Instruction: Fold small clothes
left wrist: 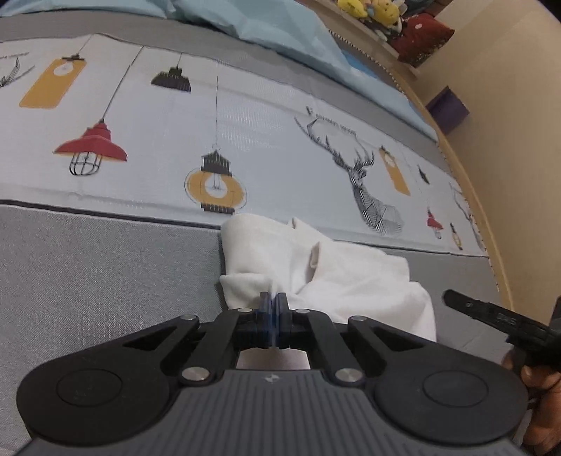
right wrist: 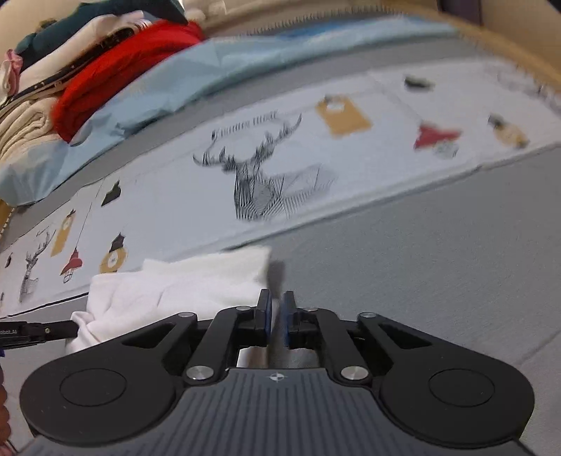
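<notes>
A small white garment lies crumpled on the grey part of the bed cover; it also shows in the right wrist view. My left gripper is shut on the garment's near left edge. My right gripper sits at the garment's right edge with its jaws a narrow gap apart; a sliver of white cloth shows between them, and I cannot tell whether they grip it. The right gripper's fingers show at the right of the left wrist view, and the left gripper's fingers show at the left of the right wrist view.
The bed cover has a pale printed band with lamps and deer heads. A light blue sheet lies behind it. Stacked clothes, with a red one, sit at the far left. The wooden bed edge and a beige wall are at the right.
</notes>
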Available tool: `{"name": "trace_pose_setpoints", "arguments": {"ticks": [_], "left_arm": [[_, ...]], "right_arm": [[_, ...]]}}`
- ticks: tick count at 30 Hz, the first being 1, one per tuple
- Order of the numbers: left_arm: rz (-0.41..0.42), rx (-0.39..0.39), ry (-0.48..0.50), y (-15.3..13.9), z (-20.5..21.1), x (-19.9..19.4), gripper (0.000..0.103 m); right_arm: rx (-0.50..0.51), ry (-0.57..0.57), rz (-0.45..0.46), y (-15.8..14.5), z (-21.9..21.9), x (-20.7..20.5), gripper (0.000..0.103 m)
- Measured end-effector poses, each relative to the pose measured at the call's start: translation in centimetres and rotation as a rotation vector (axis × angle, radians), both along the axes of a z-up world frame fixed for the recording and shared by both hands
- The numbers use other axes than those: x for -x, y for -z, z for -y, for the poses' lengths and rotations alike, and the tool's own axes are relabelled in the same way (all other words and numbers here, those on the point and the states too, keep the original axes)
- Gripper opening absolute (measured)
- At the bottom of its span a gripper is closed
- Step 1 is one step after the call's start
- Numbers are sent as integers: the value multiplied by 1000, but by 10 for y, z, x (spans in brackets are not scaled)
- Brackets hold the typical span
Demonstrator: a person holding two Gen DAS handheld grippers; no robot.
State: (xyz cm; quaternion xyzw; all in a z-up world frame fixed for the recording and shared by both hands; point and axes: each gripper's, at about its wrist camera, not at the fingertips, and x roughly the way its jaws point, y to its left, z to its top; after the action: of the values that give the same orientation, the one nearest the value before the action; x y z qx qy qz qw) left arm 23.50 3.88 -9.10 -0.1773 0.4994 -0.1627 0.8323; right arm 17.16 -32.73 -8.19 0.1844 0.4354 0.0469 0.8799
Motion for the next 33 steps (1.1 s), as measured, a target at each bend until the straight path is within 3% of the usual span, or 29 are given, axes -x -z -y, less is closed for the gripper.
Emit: {"name": "trace_pose_setpoints", "arguments": {"ticks": [4, 7, 9, 11, 12, 13, 17, 19, 20, 22, 23, 25, 27, 28, 29, 30, 33], "left_arm": [[78, 79, 2, -20, -9, 8, 1], [72, 171, 117, -24, -2, 12, 1], [55, 129, 196, -20, 14, 15, 1], [12, -24, 221, -6, 30, 15, 2], [-15, -106, 211, 4, 35, 14, 2], [-22, -131, 201, 7, 37, 13, 2], [44, -40, 218, -14, 33, 20, 3], [52, 5, 287, -21, 36, 28, 7], [32, -7, 324, -17, 38, 31, 9], [-49, -118, 378, 3, 48, 32, 7], [-78, -154, 389, 10, 51, 31, 5], [-57, -110, 363, 1, 48, 27, 7], [-10, -38, 308, -11, 39, 24, 19], [5, -10, 278, -15, 35, 22, 30], [10, 5, 245, -16, 32, 21, 44], [7, 5, 198, -16, 27, 18, 50], [-65, -45, 93, -3, 18, 6, 60]], "right_arm": [[-103, -251, 82, -20, -8, 22, 11], [-103, -460, -22, -5, -26, 36, 11], [-1, -542, -121, 16, -36, 43, 10], [96, -559, -165, 31, -38, 48, 3], [71, -546, -158, 31, -34, 48, 3], [41, -526, -153, 28, -29, 47, 2], [-8, -527, -88, 13, -22, 54, 6], [-29, -577, -145, 21, -25, 57, 7], [9, -604, -195, 30, -29, 59, 7], [87, -663, -208, 36, -38, 62, 7], [77, -660, -200, 33, -38, 60, 7], [27, -594, -173, 25, -30, 55, 10], [-3, -518, -114, 15, -23, 47, 16], [-4, -454, -88, 12, -19, 42, 24], [-7, -385, -77, 11, -16, 38, 44], [-15, -323, -83, 13, -12, 33, 58], [-65, -217, -159, 29, -7, 14, 58]]}}
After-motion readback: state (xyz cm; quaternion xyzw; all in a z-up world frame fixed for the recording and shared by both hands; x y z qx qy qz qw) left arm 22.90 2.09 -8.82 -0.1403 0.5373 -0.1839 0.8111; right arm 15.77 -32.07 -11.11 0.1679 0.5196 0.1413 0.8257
